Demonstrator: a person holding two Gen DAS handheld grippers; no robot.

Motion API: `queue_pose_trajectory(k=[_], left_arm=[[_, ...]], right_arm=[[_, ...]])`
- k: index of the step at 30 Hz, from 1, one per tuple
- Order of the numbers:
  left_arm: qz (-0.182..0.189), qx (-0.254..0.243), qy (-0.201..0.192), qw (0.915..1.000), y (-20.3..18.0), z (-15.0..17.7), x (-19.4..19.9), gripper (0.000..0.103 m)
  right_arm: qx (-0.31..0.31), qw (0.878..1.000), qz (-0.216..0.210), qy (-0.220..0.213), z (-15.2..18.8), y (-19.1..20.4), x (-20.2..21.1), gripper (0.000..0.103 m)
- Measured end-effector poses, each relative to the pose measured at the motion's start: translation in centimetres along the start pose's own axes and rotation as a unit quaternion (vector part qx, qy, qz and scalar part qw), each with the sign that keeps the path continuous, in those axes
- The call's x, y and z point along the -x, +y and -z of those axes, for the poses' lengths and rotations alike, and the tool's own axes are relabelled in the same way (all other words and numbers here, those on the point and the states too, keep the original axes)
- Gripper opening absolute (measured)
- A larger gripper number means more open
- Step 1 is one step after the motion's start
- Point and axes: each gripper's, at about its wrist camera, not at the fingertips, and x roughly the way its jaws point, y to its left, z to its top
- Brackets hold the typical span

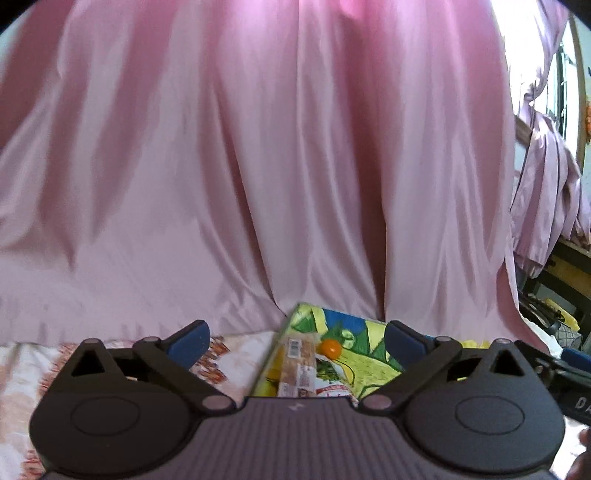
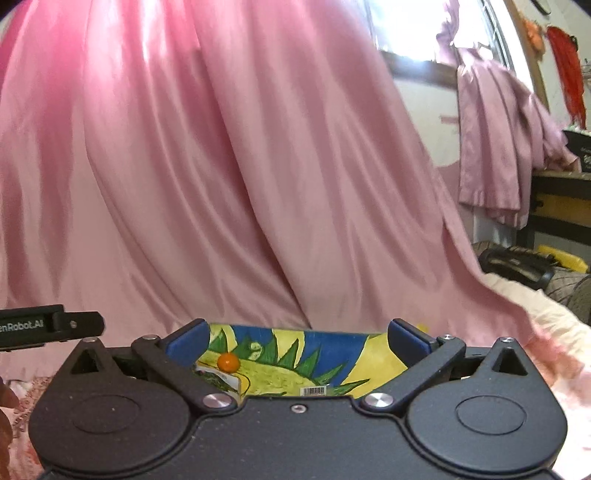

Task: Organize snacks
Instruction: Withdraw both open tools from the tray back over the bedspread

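A glossy pink curtain (image 2: 221,166) hangs in deep folds across the room, daylight glowing through it. At its right edge a bright window (image 2: 424,33) shows, with a second pink cloth (image 2: 498,147) draped beside it. Below stands a black-and-yellow shelf (image 2: 561,203). A pale floral-print bedsheet (image 1: 29,369) covers the surface underneath.

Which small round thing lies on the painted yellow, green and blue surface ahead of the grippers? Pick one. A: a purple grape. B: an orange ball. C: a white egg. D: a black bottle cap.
B: a small orange ball sits on the painted surface between the spread fingers of the right gripper, and the left wrist view shows it too.
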Motion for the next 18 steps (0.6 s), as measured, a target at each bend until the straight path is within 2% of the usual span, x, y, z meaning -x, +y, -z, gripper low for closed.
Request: queue_pose_trajectory(k=[3, 7, 12, 18], left_arm=[[-0.018, -0.002, -0.008, 0.9998, 0.2, 0.2, 2.9, 0.103], [-0.017, -0.014, -0.014, 0.9997, 0.7, 1.0, 6.8, 0.103], [-0.032, -0.030, -0.035, 0.9984, 0.9, 2.3, 11.0, 0.103], [-0.036, -0.045, -0.013, 0.9983, 1.0, 4.5, 14.3, 0.103]], right_arm=[[-0.001, 1.000, -0.003, -0.009, -0.2, -0.4, 2.8, 0.102], [-0.005, 1.000, -0.006, -0.016, 0.2, -0.7, 6.6, 0.102], [0.002, 1.000, -0.011, -0.016, 1.1, -0.2, 11.0, 0.102], [0.002, 1.000, -0.012, -0.007, 2.6, -0.1, 15.8, 0.102]])
